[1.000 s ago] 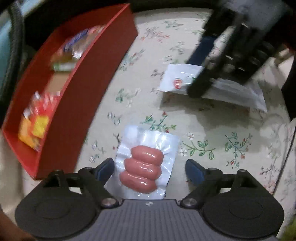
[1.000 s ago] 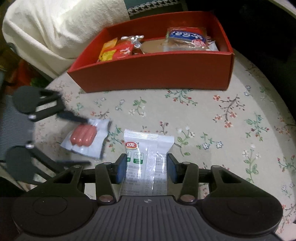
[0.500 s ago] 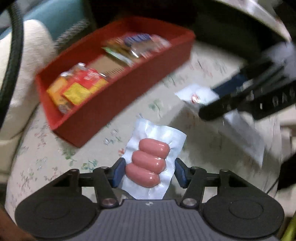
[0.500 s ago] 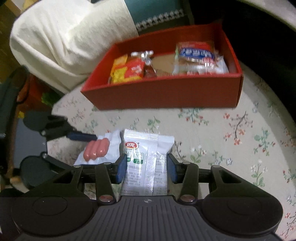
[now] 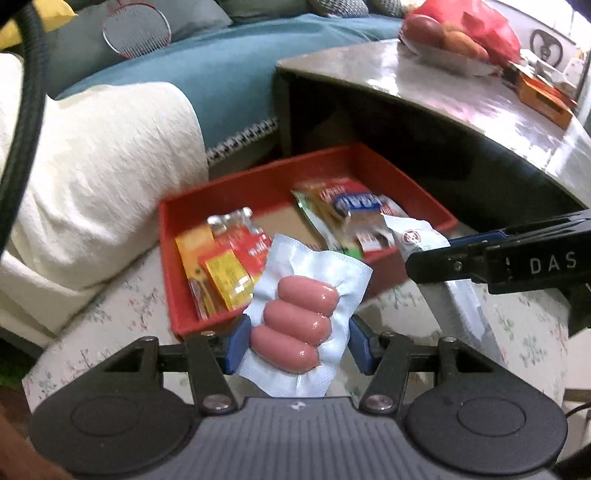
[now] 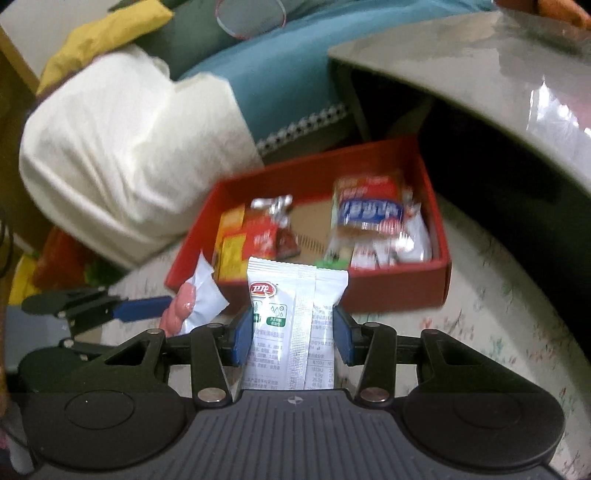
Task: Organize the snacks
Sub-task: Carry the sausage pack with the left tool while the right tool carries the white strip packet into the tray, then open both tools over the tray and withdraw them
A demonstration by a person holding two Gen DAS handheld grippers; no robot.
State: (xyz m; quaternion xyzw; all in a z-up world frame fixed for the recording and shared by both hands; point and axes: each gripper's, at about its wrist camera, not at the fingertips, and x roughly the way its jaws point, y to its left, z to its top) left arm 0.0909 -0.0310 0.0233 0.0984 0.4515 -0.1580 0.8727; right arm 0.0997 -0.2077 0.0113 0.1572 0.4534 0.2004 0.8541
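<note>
While my left claw points steeply down at the flowered worktop, its blue pads press both sides of a clear vacuum pack of three pink sausages. That claw has just been closing, and the pack now sits gripped between the pads, its jaws roughly a third open. The pack's long axis runs away from the claw toward the red box; the sausages lie crosswise, stacked one beyond the next. Past the pack's far edge the box holds yellow and red packets on its left and a blue-labelled packet on its right. Only this view shows the orange fruit in a red bag on the grey table beyond.

Further right, my right claw is clamped on a white sachet with a red logo, jaws narrow and pads tight on its edges. The sachet stands with its long axis straight ahead of the claw, logo end toward the box. Only this view shows the sachet's printed face; the left camera catches it edge-on under the black finger. To the left of this claw, the other claw holds the sausage pack side-on, both lifted clear of the worktop.
</note>
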